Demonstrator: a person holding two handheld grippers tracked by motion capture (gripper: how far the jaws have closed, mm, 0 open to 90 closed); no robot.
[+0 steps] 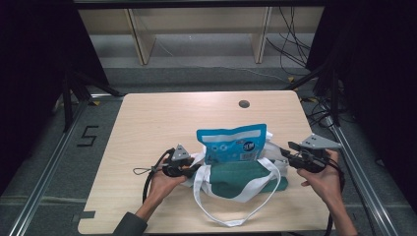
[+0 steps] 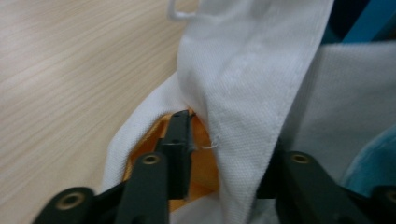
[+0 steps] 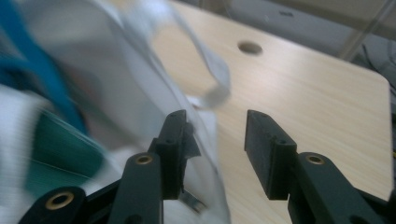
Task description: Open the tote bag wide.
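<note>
I have a white and green tote bag (image 1: 236, 179) lying near the front edge of the table (image 1: 147, 123), a little right of its middle, with a blue snack pouch (image 1: 232, 143) pushed partway into its mouth so that the pouch's top half sticks out toward the back edge. My left gripper (image 1: 189, 169) sits at the left side of the bag's opening; in the left gripper view its jaws stand apart with a fold of the white rim (image 2: 247, 93) running between them, and I see no pad pressing on the cloth, so I count it as let go. My right gripper (image 1: 290, 158) is at the bag's right side, jaws parted too, the white fabric (image 3: 140, 93) brushing past the left jaw and bare wood between the two. As I judge it, the risk is that with neither side held the rim sags shut around the pouch, and the pouch, only half inside, tips or slides back out. The long white handle (image 1: 231, 206) looping toward the front edge could also snag a jaw if I pull away carelessly and drag the whole bag with it.
</note>
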